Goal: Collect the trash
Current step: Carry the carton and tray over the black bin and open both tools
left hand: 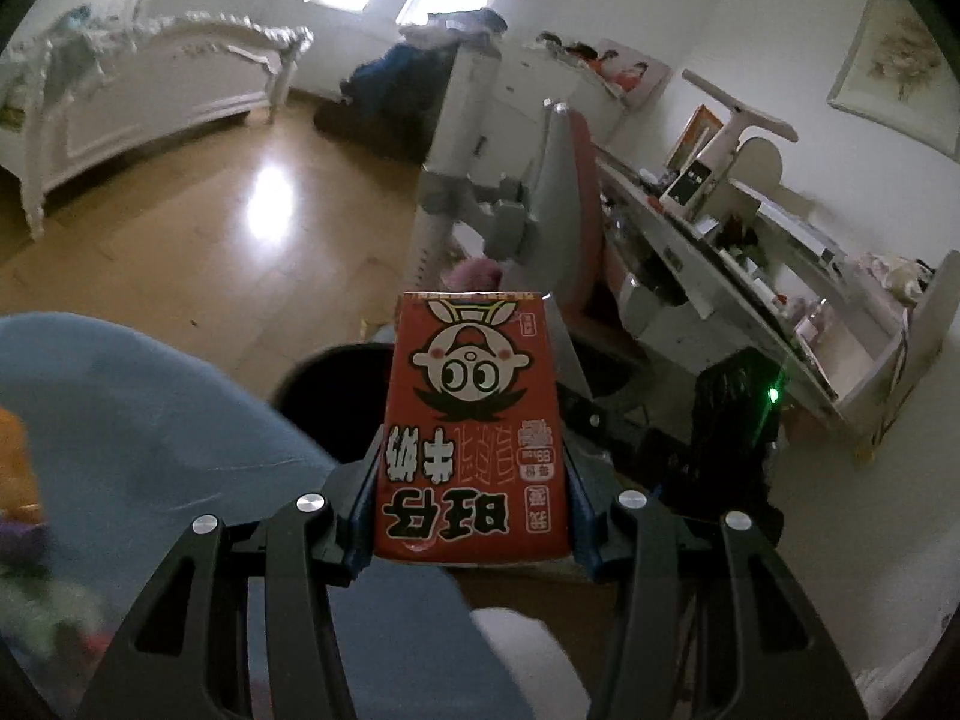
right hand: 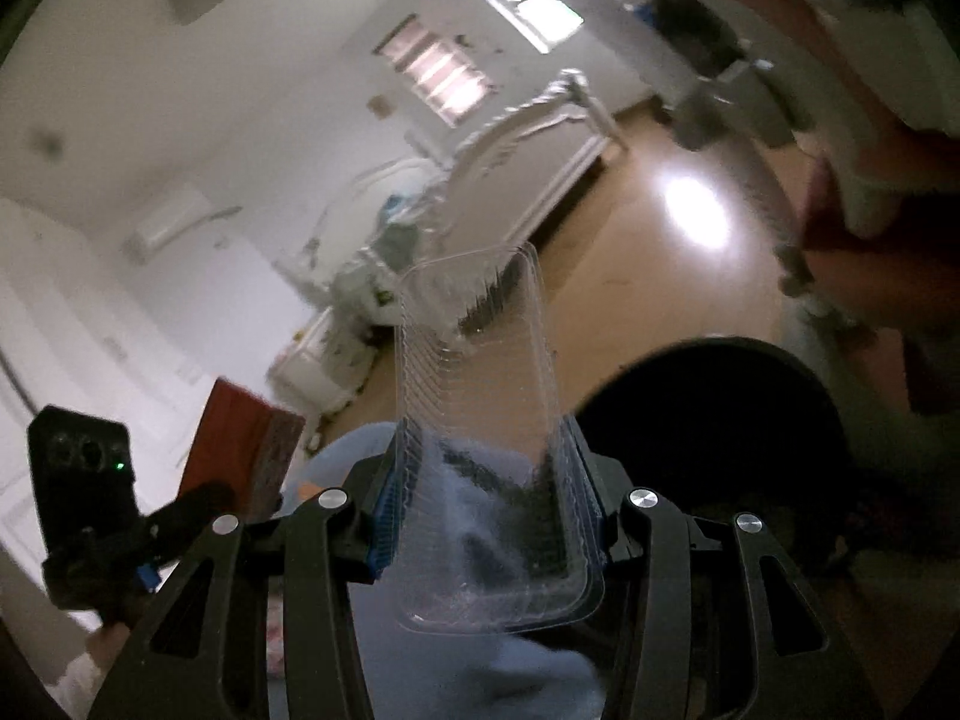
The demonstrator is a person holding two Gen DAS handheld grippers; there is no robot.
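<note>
Left gripper: fingers clamp red milk carton. Right gripper: fingers pinch clear plastic tray. Risk: flimsy tray buckling, slipping short of black bin.

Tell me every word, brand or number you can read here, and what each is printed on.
"旺仔" and "牛奶": big white characters, seen upside down, on the red milk carton held in the left gripper.
Smaller print on the same carton: too small to read.
Clear plastic tray in the right gripper: no text.
Framed pictures on the wall and items on the desk: too blurred to read.
</note>
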